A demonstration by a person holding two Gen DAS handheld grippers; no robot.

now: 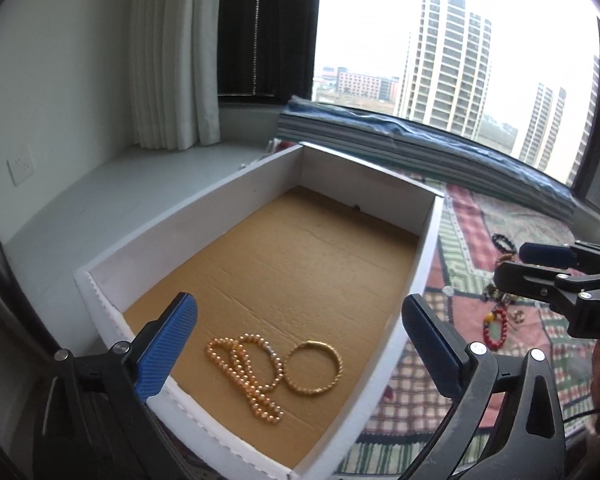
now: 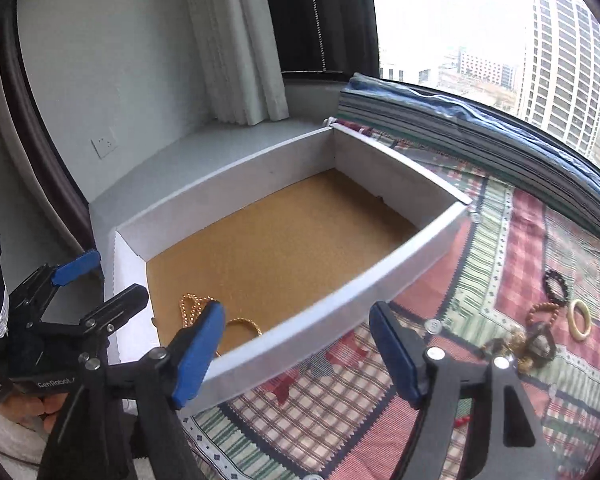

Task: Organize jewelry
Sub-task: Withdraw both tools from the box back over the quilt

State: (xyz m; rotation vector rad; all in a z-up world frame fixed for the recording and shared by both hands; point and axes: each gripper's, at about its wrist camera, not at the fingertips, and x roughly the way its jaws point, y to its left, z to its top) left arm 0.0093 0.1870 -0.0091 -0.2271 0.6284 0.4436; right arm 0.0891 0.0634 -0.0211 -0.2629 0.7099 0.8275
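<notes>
My left tongs (image 1: 296, 344) hang spread over the box (image 1: 188, 216), where the pearl strand (image 1: 244, 376) lies; my right tongs (image 2: 296, 352), also spread, face loose bracelets (image 2: 556, 312).

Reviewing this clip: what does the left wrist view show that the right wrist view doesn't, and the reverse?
Only the left wrist view shows the gold bangle and pearl bead strand whole on the box floor, plus a red bead bracelet on the cloth. Only the right wrist view shows a cream ring bangle and a brown bead bracelet. Both show the white box, the patterned cloth, a black bead bracelet, and both open, empty grippers: left gripper, right gripper.
</notes>
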